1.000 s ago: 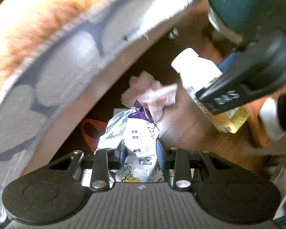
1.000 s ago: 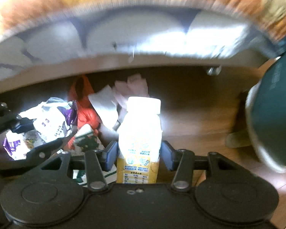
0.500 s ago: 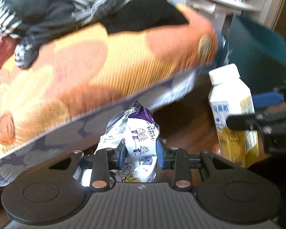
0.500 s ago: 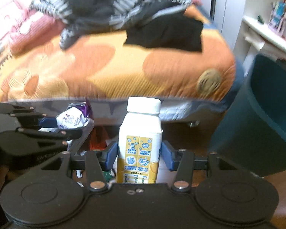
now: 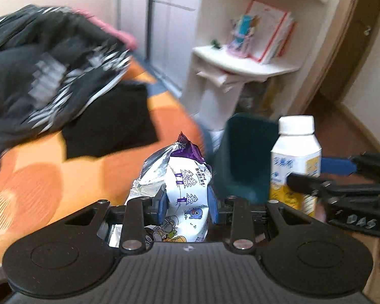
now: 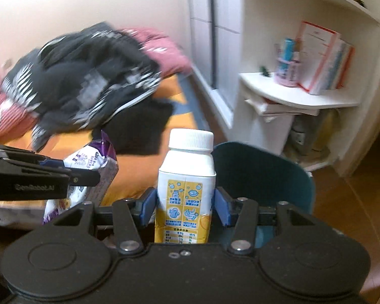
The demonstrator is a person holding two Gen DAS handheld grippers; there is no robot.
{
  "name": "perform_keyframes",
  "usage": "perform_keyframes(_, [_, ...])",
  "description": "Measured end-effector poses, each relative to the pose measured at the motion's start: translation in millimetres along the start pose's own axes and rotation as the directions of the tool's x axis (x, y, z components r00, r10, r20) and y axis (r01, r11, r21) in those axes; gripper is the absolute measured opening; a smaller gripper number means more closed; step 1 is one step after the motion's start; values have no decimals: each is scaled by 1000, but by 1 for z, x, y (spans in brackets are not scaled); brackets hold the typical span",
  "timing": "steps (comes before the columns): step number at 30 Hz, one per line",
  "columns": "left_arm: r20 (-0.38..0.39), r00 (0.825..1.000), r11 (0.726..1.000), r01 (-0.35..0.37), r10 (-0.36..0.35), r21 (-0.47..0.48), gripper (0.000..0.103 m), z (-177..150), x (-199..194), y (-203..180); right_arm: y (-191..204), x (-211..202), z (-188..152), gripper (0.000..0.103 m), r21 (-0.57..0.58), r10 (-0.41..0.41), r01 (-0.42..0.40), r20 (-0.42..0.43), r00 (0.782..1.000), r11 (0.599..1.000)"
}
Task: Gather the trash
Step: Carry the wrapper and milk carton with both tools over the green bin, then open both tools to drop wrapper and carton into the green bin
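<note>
The left gripper (image 5: 187,200) fingers clench a snack wrapper (image 5: 187,185), the right gripper (image 6: 185,202) fingers a bottle (image 6: 186,185), near the bin (image 6: 266,177).

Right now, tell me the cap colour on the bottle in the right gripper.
White. The bottle has a ribbed white cap, clearest in the right wrist view.
</note>
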State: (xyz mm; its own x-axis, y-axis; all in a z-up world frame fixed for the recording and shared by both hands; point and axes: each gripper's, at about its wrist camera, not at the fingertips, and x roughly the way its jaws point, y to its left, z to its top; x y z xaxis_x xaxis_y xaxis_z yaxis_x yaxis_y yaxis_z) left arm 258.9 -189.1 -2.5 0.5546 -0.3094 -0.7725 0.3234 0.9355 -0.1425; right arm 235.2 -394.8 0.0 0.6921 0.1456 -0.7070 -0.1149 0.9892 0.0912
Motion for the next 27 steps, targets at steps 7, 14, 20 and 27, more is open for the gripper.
perform_keyframes(7, [9, 997, 995, 78, -79, 58, 31, 59, 35, -67, -57, 29, 5, 49, 82, -60, 64, -56, 997, 995])
perform_keyframes(14, [-37, 992, 991, 122, -120, 56, 31, 87, 91, -105, -81, 63, -7, 49, 68, -85, 96, -142, 986, 993])
perform_keyframes(20, [-130, 984, 988, 135, -124, 76, 31, 85, 150, -122, -86, 100, -23, 49, 38, -94, 106, -233, 968, 994])
perform_keyframes(27, [-234, 969, 986, 107, -75, 129, 31, 65, 212, -128, -92, 135, -36, 49, 16, -95, 105, -315, 945, 994])
